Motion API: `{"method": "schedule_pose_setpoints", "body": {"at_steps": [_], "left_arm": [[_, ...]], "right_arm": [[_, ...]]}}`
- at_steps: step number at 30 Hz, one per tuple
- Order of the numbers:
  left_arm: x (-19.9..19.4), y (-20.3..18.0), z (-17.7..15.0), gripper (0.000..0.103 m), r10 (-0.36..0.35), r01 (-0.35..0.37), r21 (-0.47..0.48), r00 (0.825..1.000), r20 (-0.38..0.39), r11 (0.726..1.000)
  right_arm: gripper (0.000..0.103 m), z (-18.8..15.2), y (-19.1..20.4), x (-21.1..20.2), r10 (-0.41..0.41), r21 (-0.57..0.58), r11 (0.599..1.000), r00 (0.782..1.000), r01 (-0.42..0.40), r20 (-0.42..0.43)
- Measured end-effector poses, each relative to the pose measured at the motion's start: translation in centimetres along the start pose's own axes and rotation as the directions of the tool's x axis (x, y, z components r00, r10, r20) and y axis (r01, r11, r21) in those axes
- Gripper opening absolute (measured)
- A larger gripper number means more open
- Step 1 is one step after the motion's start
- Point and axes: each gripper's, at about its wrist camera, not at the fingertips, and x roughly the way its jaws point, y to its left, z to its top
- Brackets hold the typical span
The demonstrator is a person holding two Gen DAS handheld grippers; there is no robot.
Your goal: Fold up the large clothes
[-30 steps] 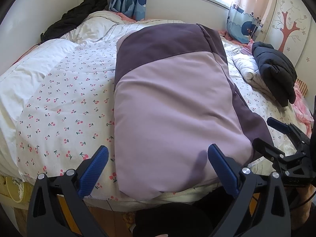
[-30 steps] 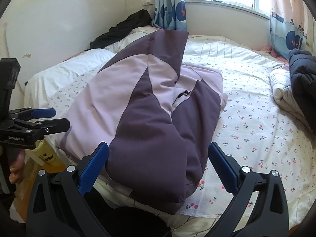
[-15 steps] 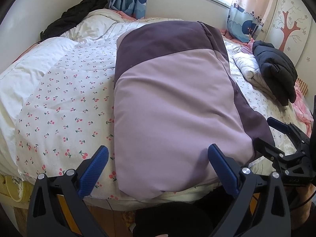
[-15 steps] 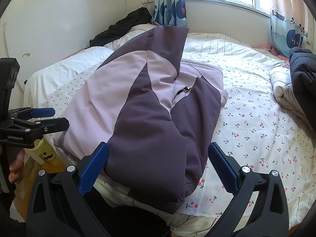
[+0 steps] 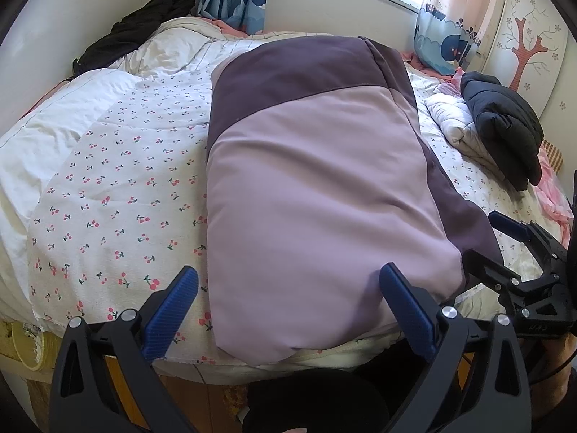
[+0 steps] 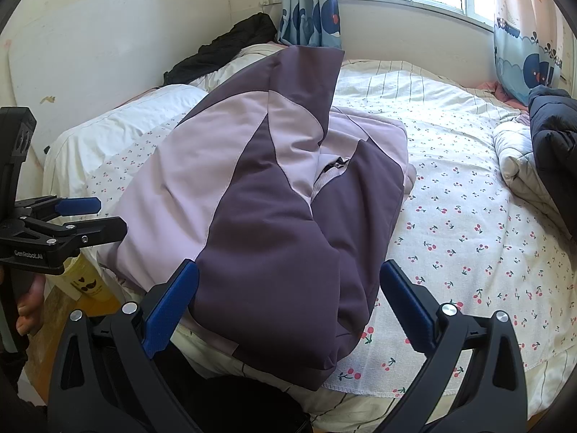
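a bed [image 5: 108,195] covered with a cherry-print sheet [image 6: 468,238] fills both views, its near edge just ahead of the grippers. the two-tone purple jacket [image 5: 317,187] lies folded lengthwise along the middle of the bed, its light panel on top and a darker band down the right side, the near end hanging just over the mattress edge. a black puffer coat [image 5: 505,133] rests on a white quilted garment [image 5: 450,119] at the far right, well apart from the jacket. another dark garment [image 5: 137,32] is heaped by the far left wall. the left gripper [image 5: 288,299] and right gripper [image 6: 288,296] both hover at the near edge, jaws spread wide, holding nothing.
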Motion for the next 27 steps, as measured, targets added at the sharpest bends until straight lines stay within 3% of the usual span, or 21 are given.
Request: {"method": "schedule_pose_setpoints", "body": {"at_steps": [14,27], "left_arm": [[-0.24,0.44,0.02,0.096,0.059,-0.059,-0.015,0.998,0.02,0.998],[-0.19,0.14,0.11,0.096,0.068,-0.069,0.015,0.998,0.009,0.998]], "right_arm": [[0.097,0.0,0.02,0.02,-0.001,0.001,1.0,1.0,0.001,-0.002],[0.097,-0.11,-0.03,0.09,-0.005,-0.006,1.0,1.0,0.005,-0.007]]}}
